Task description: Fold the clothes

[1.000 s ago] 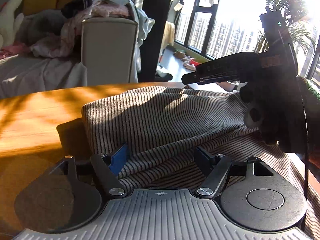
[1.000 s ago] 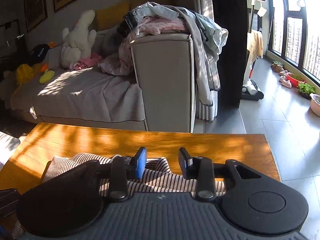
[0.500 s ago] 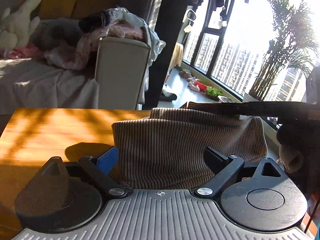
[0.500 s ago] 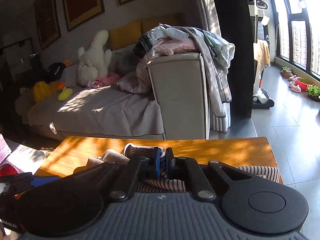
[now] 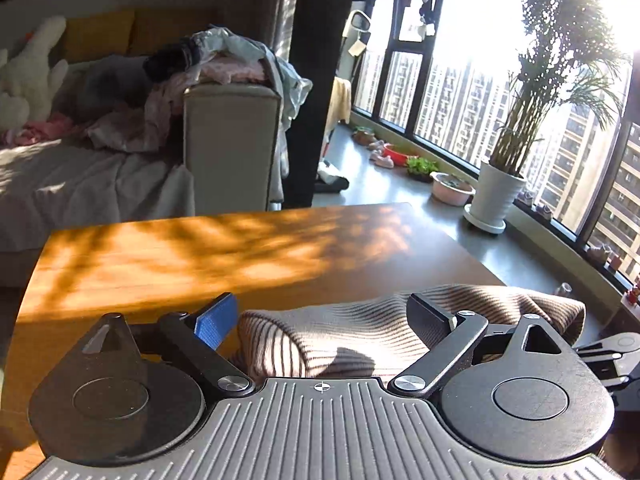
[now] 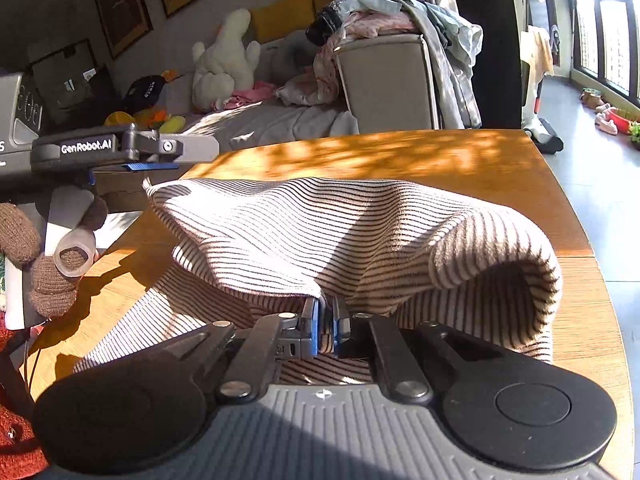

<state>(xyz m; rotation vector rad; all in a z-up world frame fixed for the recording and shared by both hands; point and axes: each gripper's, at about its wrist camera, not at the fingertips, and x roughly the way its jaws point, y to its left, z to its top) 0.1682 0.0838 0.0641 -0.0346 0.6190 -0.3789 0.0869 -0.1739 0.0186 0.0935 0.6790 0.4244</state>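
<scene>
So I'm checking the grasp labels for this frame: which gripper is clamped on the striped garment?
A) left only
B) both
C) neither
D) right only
D: the right gripper has its pads pinched on a fold of the striped garment, while the left gripper stands wide, its jaws closing, the cloth lying between them unpressed.

We cannot see the near part of the striped garment (image 6: 360,232), which runs under the right gripper (image 6: 326,328) and out of sight, nor how much cloth its fingers (image 6: 312,326) pinch. In the left wrist view the garment's (image 5: 360,332) right end is cut off behind the left gripper (image 5: 320,320), and the table (image 5: 200,256) is smeared with blur.
</scene>
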